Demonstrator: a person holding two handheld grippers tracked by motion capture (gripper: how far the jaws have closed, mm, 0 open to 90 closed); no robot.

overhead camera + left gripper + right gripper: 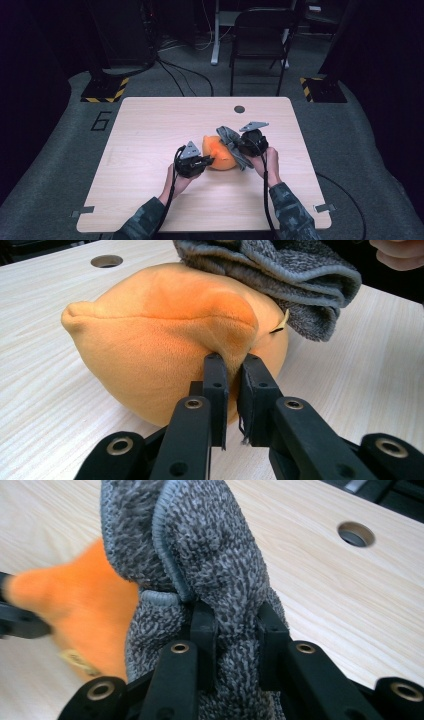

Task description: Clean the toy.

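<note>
An orange plush cushion [220,152] [165,335] lies near the middle of the light wooden table [150,130]. My left gripper [206,162] [231,371] is shut on a pinched fold of the orange plush at its near side. A grey knitted cloth [231,140] [280,275] [200,550] drapes over the plush's right side. My right gripper [243,145] [234,625] is shut on a bunched part of that grey cloth, with the orange plush [80,610] blurred to its left.
A round cable hole [239,109] [106,261] [355,534] sits near the table's far edge. A dark folding chair [260,40] and stand bases with yellow-black tape [105,90] are on the floor beyond the table.
</note>
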